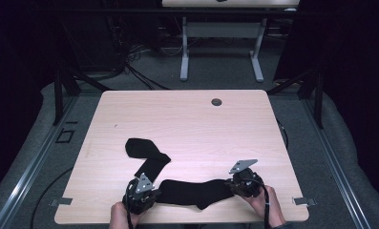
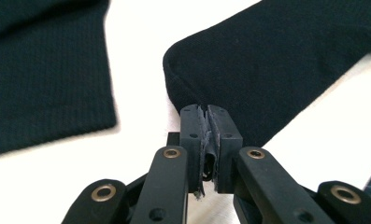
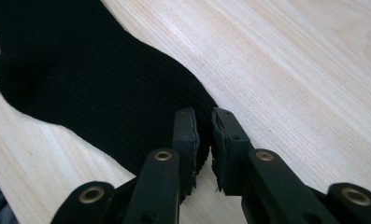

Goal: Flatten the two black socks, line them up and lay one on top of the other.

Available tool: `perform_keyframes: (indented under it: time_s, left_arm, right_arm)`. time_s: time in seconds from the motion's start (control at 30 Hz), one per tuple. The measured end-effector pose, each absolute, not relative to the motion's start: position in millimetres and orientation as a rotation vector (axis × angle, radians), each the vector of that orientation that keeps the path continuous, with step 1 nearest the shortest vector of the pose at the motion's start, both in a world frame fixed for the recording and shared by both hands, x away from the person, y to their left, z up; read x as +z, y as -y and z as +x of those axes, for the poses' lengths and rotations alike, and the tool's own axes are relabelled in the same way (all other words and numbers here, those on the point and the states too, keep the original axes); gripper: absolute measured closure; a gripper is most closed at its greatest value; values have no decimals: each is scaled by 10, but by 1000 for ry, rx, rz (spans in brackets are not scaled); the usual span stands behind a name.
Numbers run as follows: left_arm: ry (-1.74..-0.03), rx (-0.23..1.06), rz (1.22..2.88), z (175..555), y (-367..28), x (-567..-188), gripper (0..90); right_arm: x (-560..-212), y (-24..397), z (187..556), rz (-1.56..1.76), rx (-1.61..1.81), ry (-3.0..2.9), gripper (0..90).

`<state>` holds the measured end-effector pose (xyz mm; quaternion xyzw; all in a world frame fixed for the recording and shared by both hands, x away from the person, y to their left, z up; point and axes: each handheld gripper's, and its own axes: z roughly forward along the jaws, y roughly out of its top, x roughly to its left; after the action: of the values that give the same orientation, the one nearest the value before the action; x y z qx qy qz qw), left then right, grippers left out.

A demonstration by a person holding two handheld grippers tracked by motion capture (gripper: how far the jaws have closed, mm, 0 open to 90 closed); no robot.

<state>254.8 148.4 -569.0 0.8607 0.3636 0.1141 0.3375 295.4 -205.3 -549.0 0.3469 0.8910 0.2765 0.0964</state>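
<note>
A black sock [image 1: 193, 192] is being held at both ends, stretched flat on the bench [image 1: 187, 119] along its near edge. Its left end is being pinched by the left hand-held gripper [image 1: 154, 194], whose jaws are pressed together on the edge of the fabric, as is seen in the left gripper view [image 2: 206, 114]. The right end of the sock is being clamped by the right hand-held gripper [image 1: 231, 183]; in the right gripper view [image 3: 203, 126] the jaws are being kept narrow, with the cloth caught between them. In that view the sock [image 3: 94, 93] is lying ahead of the jaws and to their left, flat on the wood.

A second black sock [image 1: 146, 155] is lying just beyond the left hand-held gripper, folded over itself, and it is not being touched by either gripper. In the left gripper view it [image 2: 47, 79] is seen to the left of the jaws, apart from the held sock [image 2: 276, 65].

Farther behind both grippers, a small round hole [image 1: 216, 101] is seen near the far edge of the bench.
</note>
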Motion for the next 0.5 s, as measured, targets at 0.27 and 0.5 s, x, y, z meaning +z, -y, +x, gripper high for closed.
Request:
perform_keyframes:
  time_s: [0.27,0.5]
  left_arm:
    - [-937,323,2270,2500,-1467,-5686,760]
    - [-920,376,2180,2476,-1551,-5452,471]
  right_arm:
    - [-5590,2080,3003,1074,793,-2590,640]
    - [-5363,2228,2828,1164,913,-2439,576]
